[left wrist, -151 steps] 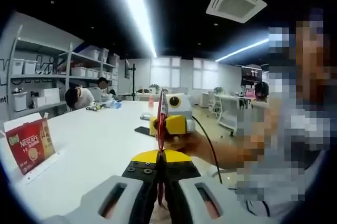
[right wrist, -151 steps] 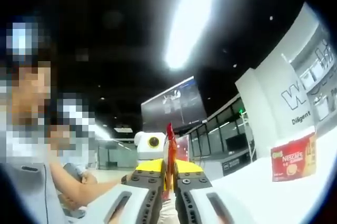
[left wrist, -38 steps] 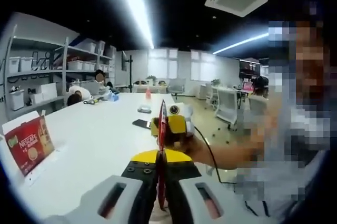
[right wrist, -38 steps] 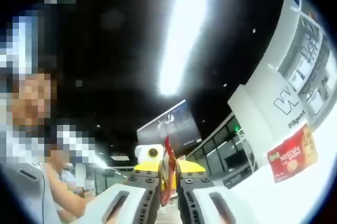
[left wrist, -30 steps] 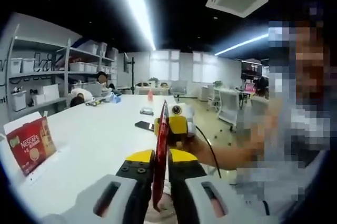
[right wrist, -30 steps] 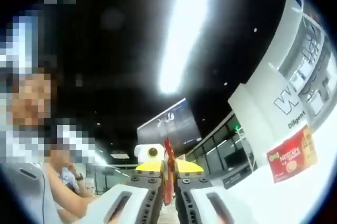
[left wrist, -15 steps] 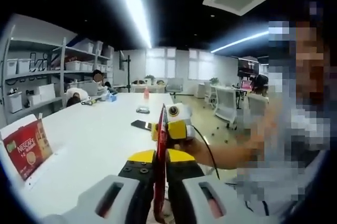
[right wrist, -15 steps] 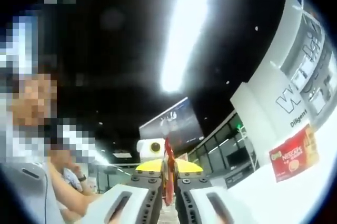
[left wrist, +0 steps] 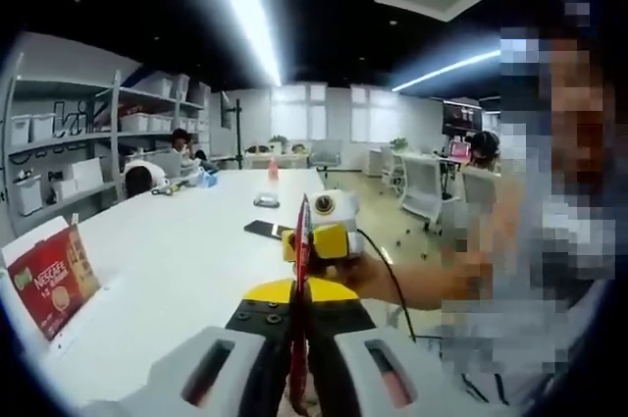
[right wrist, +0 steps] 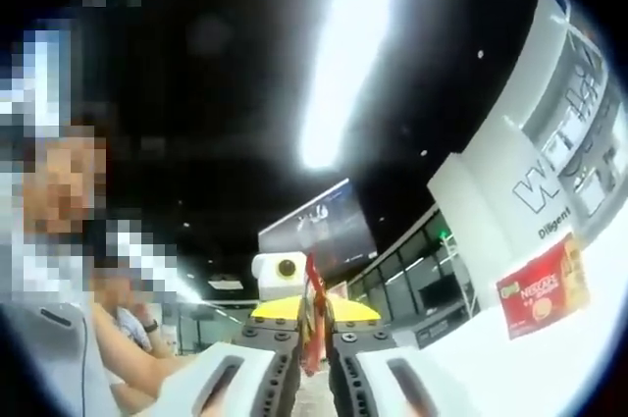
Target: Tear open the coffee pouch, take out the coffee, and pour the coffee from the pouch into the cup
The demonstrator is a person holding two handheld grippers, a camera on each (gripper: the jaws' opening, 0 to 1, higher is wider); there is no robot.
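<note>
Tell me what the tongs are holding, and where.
Both tongs, left and right, pinch the red coffee pouch edge-on, at opposite ends.

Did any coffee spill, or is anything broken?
Nothing stands out. The red coffee pouch is pinched edge-on between the left gripper and the right gripper, with no spill visible. The red coffee box stands on the white table.

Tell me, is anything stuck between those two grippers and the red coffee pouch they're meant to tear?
Nothing visible is. The left gripper and the right gripper each have their jaws shut directly on the coffee pouch, which stands edge-on between them above the white table.
</note>
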